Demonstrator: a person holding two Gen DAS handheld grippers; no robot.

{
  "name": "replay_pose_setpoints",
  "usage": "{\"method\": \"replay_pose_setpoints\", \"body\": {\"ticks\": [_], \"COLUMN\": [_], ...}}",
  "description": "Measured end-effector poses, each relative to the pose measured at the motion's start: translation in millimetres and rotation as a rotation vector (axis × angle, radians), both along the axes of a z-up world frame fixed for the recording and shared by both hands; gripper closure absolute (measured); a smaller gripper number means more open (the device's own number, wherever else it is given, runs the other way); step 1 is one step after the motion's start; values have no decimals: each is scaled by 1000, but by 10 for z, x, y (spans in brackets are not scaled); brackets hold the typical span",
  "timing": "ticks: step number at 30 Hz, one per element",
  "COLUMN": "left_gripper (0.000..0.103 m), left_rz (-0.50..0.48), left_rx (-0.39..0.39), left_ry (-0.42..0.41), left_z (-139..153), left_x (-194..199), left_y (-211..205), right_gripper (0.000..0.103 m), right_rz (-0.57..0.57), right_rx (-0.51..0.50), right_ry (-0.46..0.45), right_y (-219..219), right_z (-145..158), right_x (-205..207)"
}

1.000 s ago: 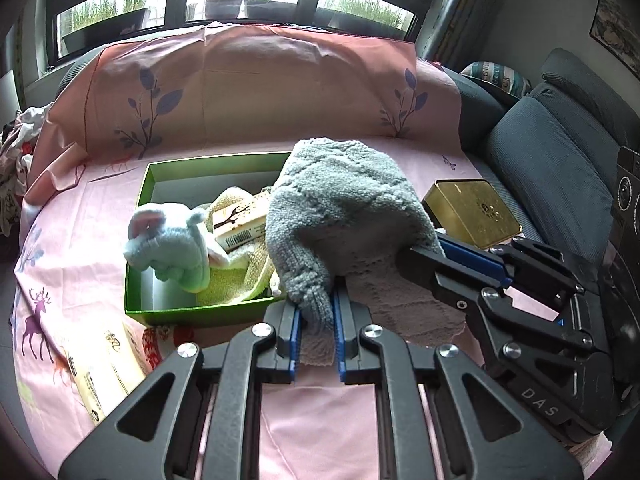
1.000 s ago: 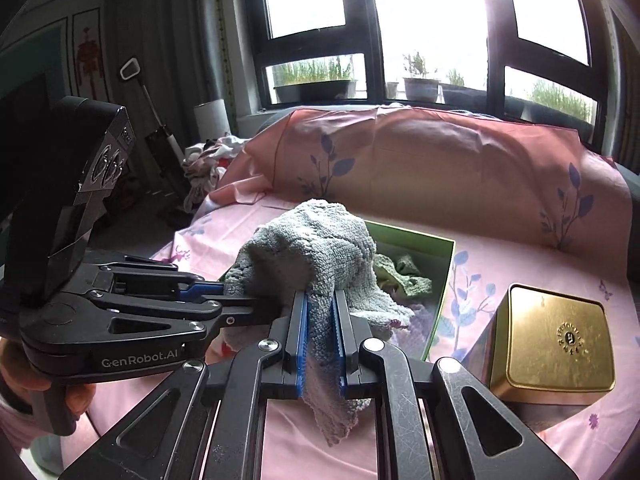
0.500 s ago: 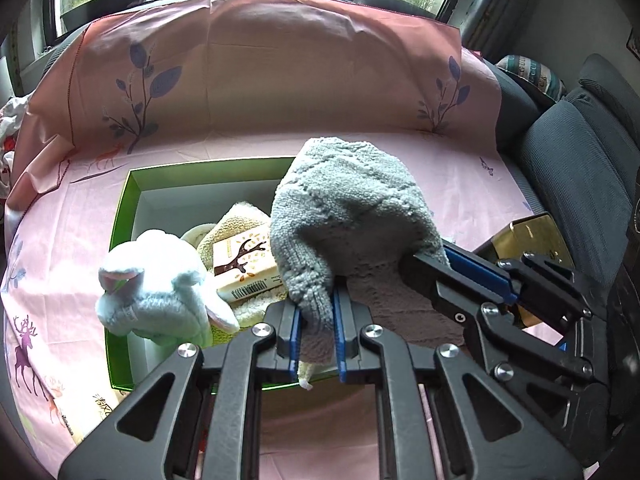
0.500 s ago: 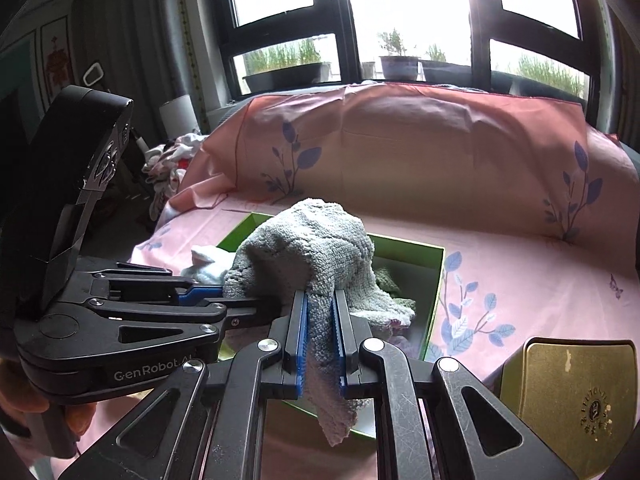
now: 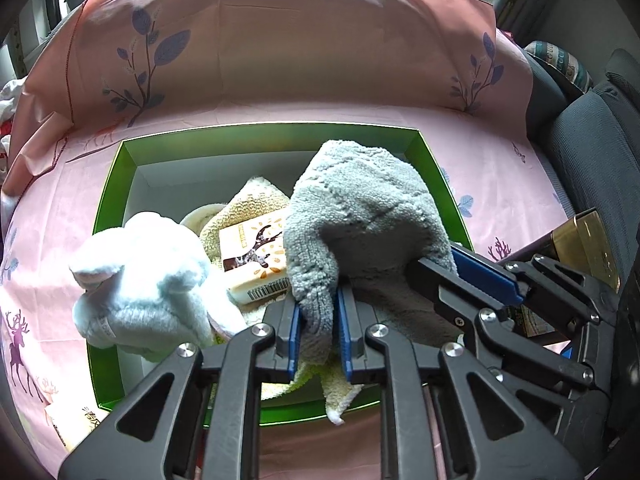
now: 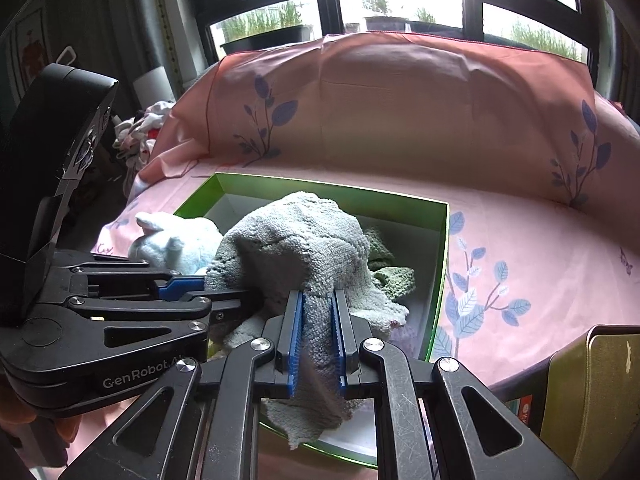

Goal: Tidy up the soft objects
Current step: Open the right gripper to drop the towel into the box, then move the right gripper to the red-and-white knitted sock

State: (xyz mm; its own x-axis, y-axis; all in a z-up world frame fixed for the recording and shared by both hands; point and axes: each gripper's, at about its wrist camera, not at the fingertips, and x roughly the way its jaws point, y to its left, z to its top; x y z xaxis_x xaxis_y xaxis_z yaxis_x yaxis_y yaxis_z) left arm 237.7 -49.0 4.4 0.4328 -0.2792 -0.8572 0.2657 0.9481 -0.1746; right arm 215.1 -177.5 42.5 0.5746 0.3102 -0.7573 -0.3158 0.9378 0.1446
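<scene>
Left wrist view: left gripper (image 5: 319, 334) has a hanging corner of the grey towel (image 5: 360, 216) between its blue pads (image 5: 294, 334); the jaws are opening, a thin gap shows on the left pad side, cloth still touching the right pad. Right gripper (image 5: 472, 268) enters from the right edge, fingers angled up-left, clamped on the towel's other edge. In the right wrist view the right gripper (image 6: 318, 334) has its pads pressed together on a fold of the grey towel (image 6: 296, 248), a tail of cloth hanging below the fingers. Towel is bunched into a dome between the two grippers; its long axis runs gripper to gripper, roughly left-right across the green box (image 5: 120, 184), both pinched ends pointing down. It hangs over the box interior, right half. Both grippers pitch steeply down toward the box. Inside the box: a pale blue plush toy (image 5: 144, 280) at left, a small printed carton (image 5: 256, 256) on a cream cloth (image 5: 248, 204). Box sits on a pink patterned sheet (image 5: 320, 80); a gold tin (image 6: 596, 392) stands well apart at right.
</scene>
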Motion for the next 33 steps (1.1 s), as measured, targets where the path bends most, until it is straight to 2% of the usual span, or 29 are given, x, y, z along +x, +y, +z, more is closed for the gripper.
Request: {"method": "replay_pose_setpoints", "body": {"ticks": [1, 3, 4, 6, 8, 10, 12, 14, 20, 22, 23, 25, 33], "left_gripper": [81, 66, 63, 44, 32, 25, 19, 16, 15, 6, 1, 1, 1], "left_rz": [3, 22, 28, 42, 54, 63, 74, 81, 110, 109, 110, 103, 118], "left_rx": [4, 24, 28, 32, 35, 45, 52, 37, 42, 45, 43, 40, 21], "left_ry": [-3, -13, -19, -28, -29, -38, -44, -49, -66, -81, -97, -120, -143], "left_z": [8, 29, 42, 69, 103, 148, 190, 237, 363, 400, 424, 452, 482], "left_x": [-1, -18, -33, -62, -104, -165, -245, -346, -699, -838, -913, -1064, -1504], "left_y": [-2, 11, 32, 85, 144, 197, 252, 312, 435, 443, 448, 448, 501], "right_gripper": [91, 89, 88, 84, 80, 71, 51, 42, 40, 38, 34, 28, 28], "right_rz": [-4, -13, -18, -29, -34, -42, -56, -63, -69, -73, -80, -93, -105], "right_rx": [-5, -25, -34, -43, -45, -52, -54, -47, -46, -36, -32, -30, -51], "right_ry": [-2, -14, -21, -29, -40, -52, -72, -93, -110, -120, -122, -119, -152], "right_y": [1, 9, 9, -7, -23, -39, -61, -84, -96, -107, -121, -135, -155], "right_z": [7, 37, 58, 108, 167, 225, 287, 354, 498, 535, 546, 564, 715], "right_x": [-10, -46, -67, -111, -169, -239, -321, -417, -733, -848, -904, -1006, -1404]}}
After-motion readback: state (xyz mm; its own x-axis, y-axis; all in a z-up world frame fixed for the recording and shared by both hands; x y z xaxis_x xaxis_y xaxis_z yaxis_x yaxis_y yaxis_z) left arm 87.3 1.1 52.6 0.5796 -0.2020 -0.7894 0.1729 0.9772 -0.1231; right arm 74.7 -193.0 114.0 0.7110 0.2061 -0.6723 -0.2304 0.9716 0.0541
